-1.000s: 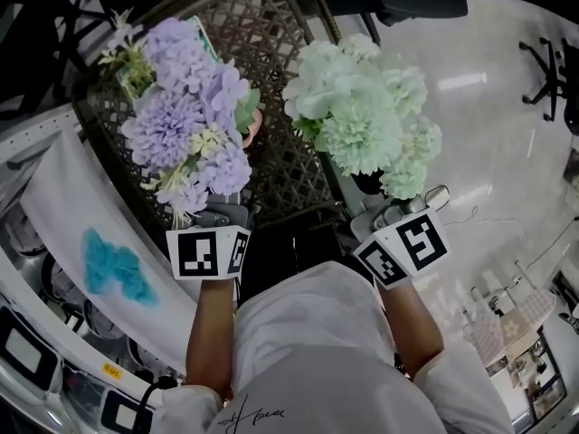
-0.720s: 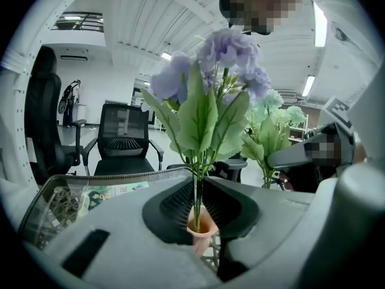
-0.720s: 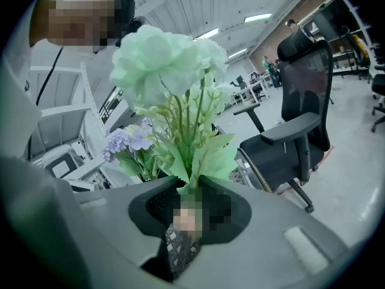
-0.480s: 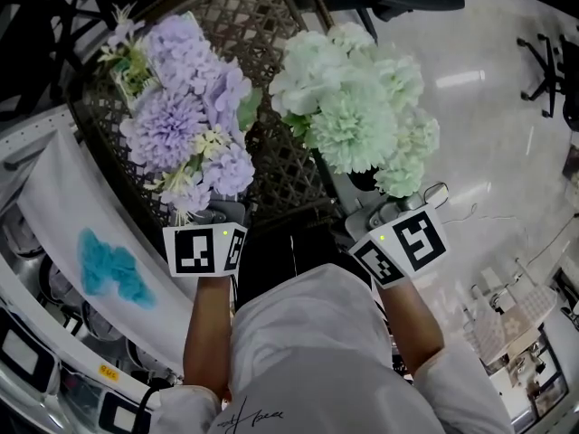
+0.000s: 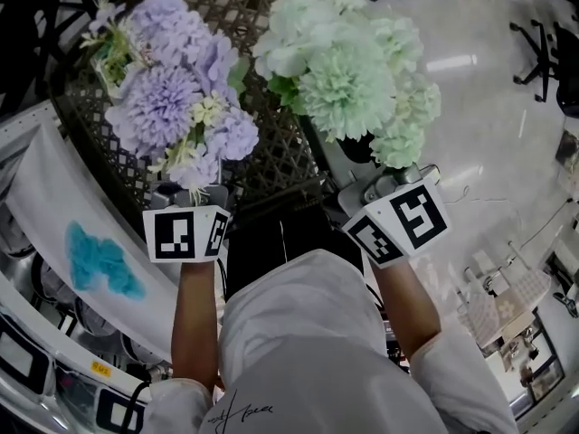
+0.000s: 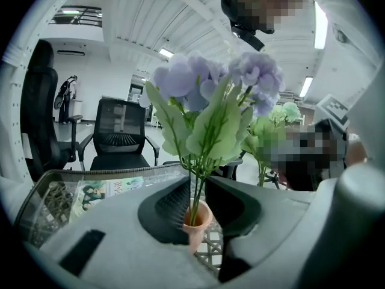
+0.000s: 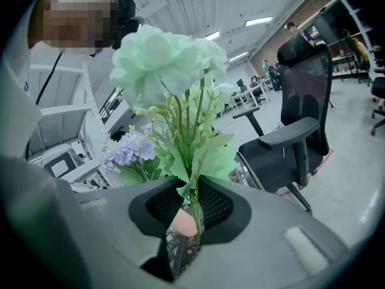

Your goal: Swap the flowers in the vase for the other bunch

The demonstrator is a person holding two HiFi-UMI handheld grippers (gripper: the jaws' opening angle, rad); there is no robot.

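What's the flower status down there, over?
Left gripper: jaws just opening, purple bunch between them, stems in vase. Right gripper shut on green bunch. Nothing seen blocking.

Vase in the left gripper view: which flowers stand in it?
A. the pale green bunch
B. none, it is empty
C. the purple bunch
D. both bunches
C: the stems of the purple bunch run straight down into the mouth of the pink vase, while the pale green bunch shows apart from it, further back.
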